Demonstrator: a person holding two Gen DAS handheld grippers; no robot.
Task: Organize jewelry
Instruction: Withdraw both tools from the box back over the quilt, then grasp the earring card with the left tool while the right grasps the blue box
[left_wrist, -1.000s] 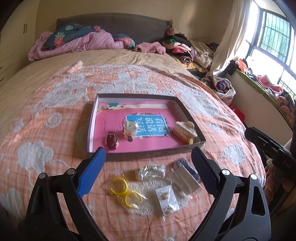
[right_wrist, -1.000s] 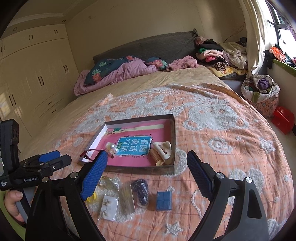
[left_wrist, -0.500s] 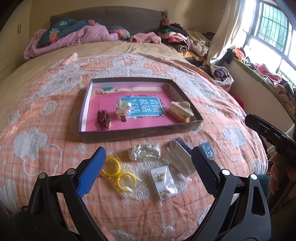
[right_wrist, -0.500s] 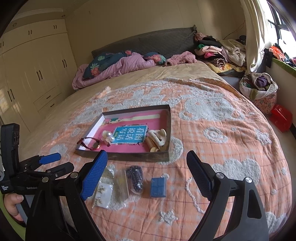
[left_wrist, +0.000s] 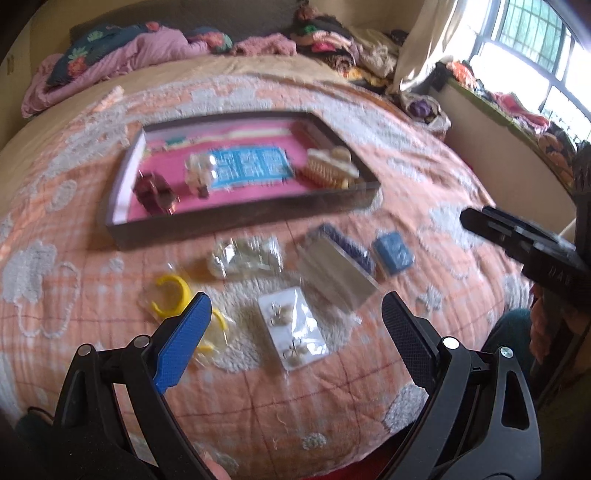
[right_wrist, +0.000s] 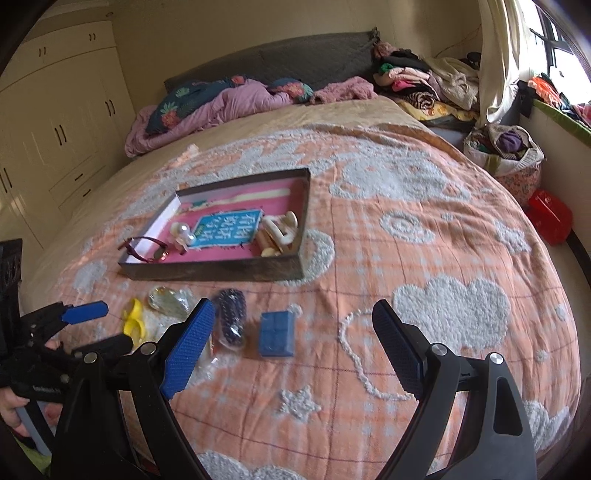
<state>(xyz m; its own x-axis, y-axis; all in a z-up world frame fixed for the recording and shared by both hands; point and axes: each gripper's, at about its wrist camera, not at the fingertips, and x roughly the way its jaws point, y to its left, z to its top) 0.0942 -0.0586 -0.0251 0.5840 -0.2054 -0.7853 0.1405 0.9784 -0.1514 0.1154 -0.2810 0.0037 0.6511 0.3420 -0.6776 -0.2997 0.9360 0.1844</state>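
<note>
A shallow box tray (left_wrist: 236, 218) (right_wrist: 221, 271) with a pink floor lies on the bed and holds a dark red piece (left_wrist: 153, 192), a pearl piece (left_wrist: 197, 173) and a cream hair claw (left_wrist: 330, 168). In front of it lie yellow hoops in a bag (left_wrist: 171, 297), a clear bagged piece (left_wrist: 245, 254), an earring card (left_wrist: 293, 334), a dark bead bag (right_wrist: 231, 321) and a small blue box (left_wrist: 393, 253) (right_wrist: 276, 334). My left gripper (left_wrist: 295, 332) is open above the earring card. My right gripper (right_wrist: 291, 343) is open just short of the blue box.
The bed has an orange and white quilt (right_wrist: 424, 295). Pillows and a purple blanket (right_wrist: 221, 103) lie at the head. Clothes are piled at the far right (right_wrist: 417, 81). A basket (right_wrist: 506, 155) and a red box (right_wrist: 550, 216) stand on the floor at the right.
Both grippers have pulled back toward the near edge of the bed and lowered, so the tray and bagged pieces look farther up the frames. Both stay open and empty.
</note>
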